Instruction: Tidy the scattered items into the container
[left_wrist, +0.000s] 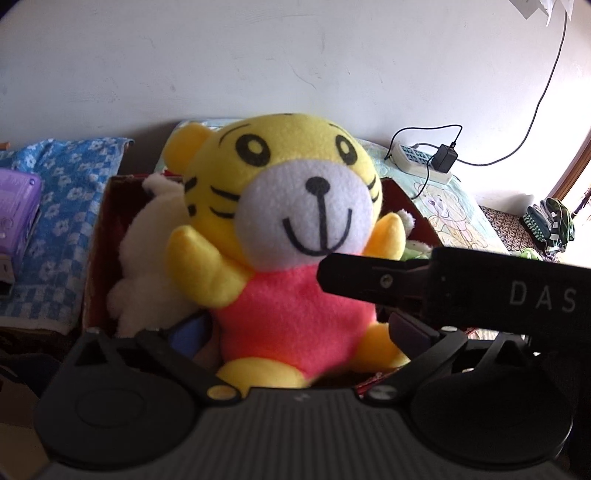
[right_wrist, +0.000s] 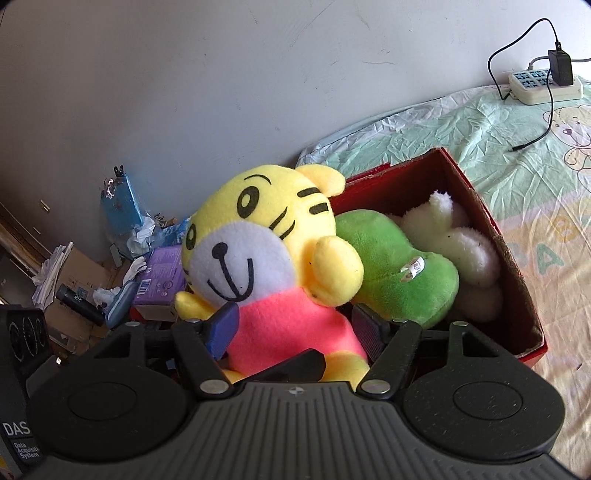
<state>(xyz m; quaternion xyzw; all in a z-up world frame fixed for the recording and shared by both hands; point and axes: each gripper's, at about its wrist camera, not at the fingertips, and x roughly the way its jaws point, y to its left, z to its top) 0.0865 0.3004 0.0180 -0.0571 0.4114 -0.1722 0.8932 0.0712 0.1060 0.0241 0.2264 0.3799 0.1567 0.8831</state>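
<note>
Nearest the right wrist camera, the right gripper (right_wrist: 293, 334) is straddling the pink belly of the tiger plush (right_wrist: 273, 258), its fingers (right_wrist: 221, 328) standing spread on either side with the toy between them; they are flanking the belly rather than visibly squeezing it, so I am reading them as open. From the left wrist view, the left gripper (left_wrist: 291, 336) is likewise standing wide apart around the toy's lower body, its pads clear of the fabric.

That tiger is sitting upright at the near end of the red box (right_wrist: 517, 266), which is resting on the bed (right_wrist: 498, 155). It is leaning against a green plush (right_wrist: 391, 266), with a white plush (right_wrist: 465, 251) lying further back in the same box.

Judging by its look, this toy is going to be light, soft and springy, unlikely to slip and hard to damage, though it is perched high and may be tipping out over the near wall. If it needs resettling, pinching the pink torso just under the arms is looking like the firmest hold; the big head would only be squashing and rolling.
</note>
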